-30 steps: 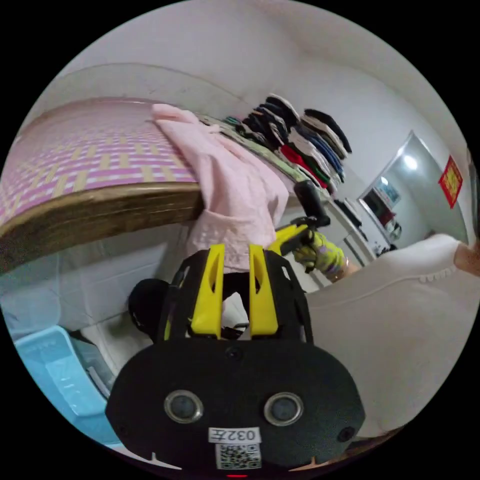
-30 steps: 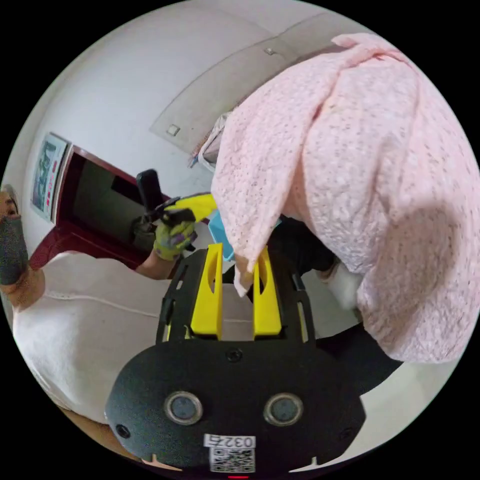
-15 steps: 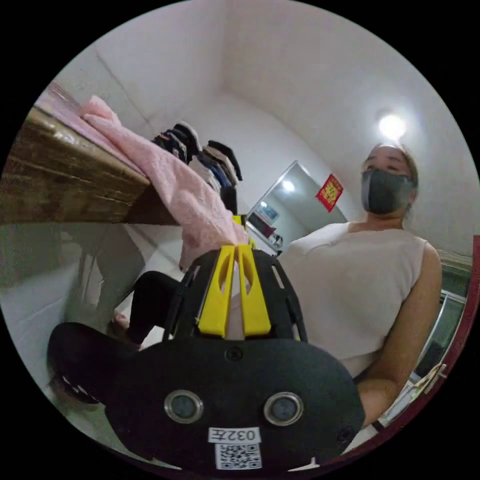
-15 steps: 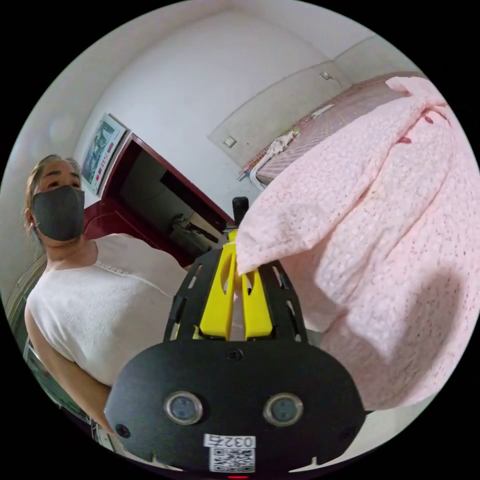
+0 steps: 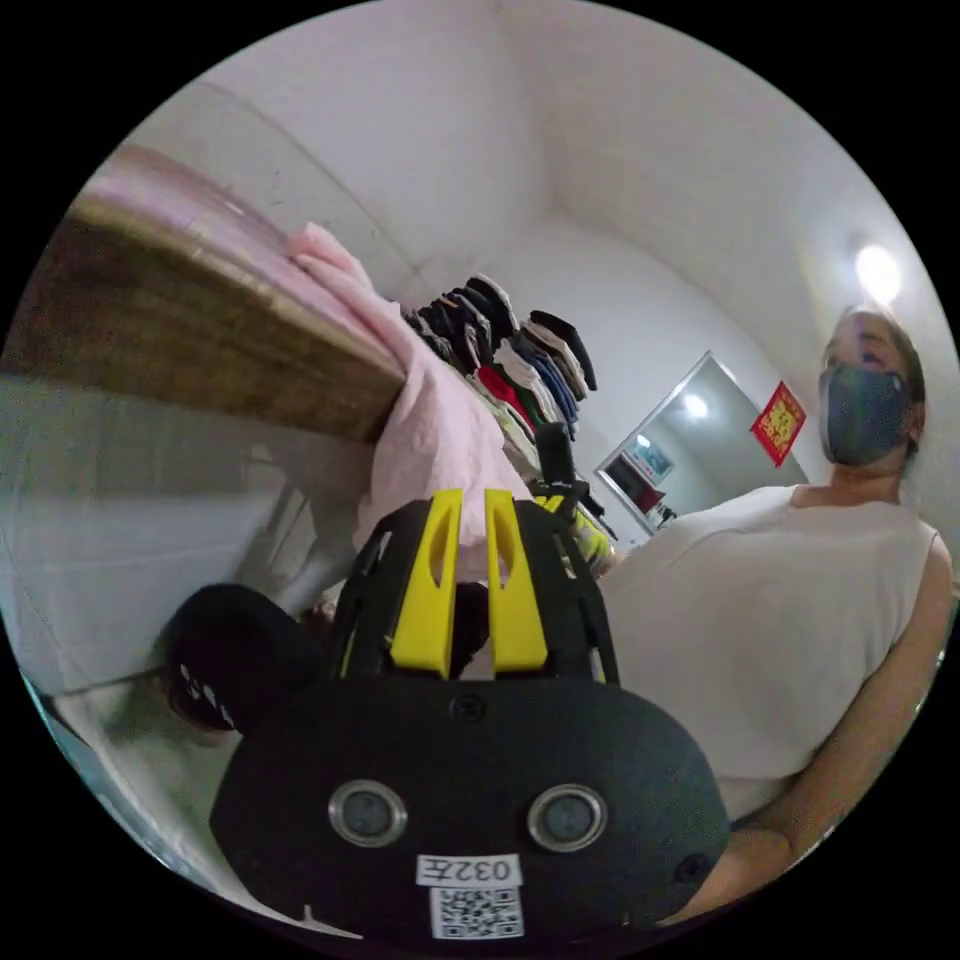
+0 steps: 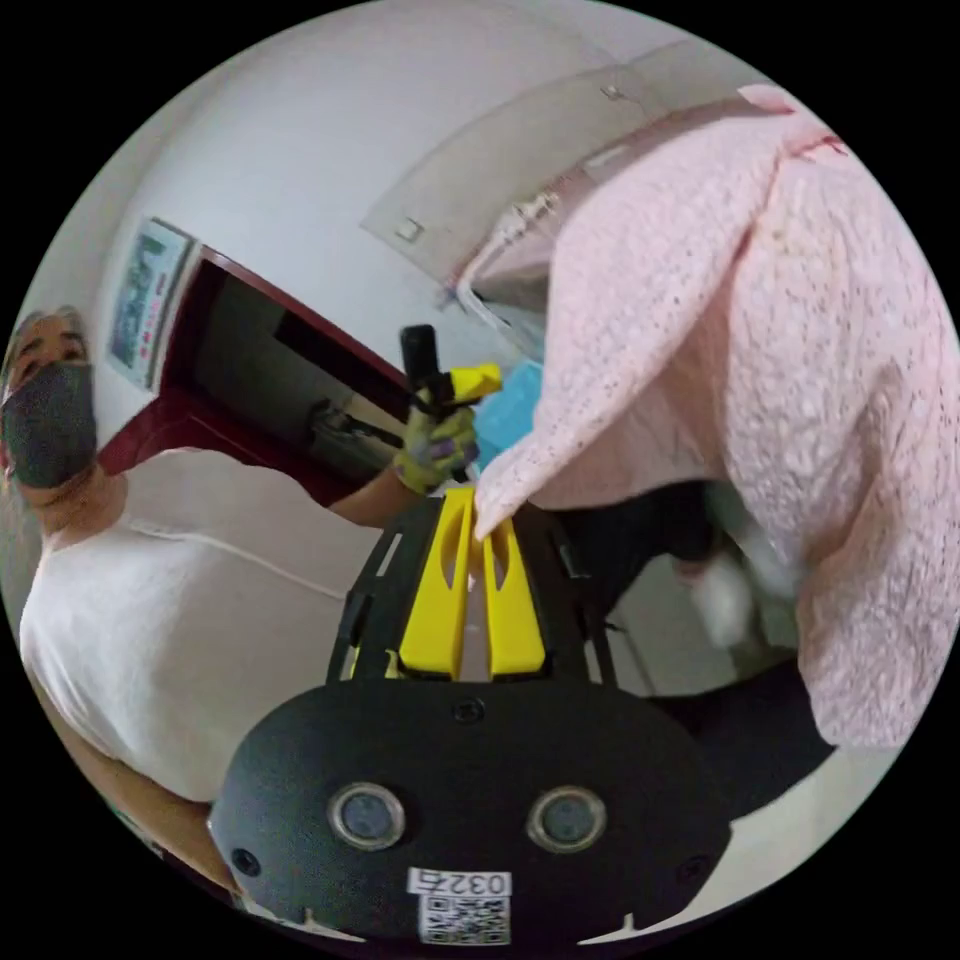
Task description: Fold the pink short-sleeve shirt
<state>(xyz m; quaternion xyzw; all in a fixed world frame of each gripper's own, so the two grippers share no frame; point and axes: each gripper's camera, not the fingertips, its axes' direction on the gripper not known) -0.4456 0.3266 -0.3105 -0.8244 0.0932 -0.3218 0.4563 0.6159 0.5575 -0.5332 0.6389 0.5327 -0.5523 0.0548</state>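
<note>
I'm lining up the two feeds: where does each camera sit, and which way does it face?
Left gripper view: behind the left hand-held gripper, low, facing up along the bed edge; torso shows.
Right gripper view: behind the right hand-held gripper, facing the hanging hem; gloved hand shows.
Shared: the pink shirt.

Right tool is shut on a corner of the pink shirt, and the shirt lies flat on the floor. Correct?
Not quite. The right tool is shut on a corner of the pink shirt, but the shirt hangs over the bed edge, as the left gripper view shows.
</note>
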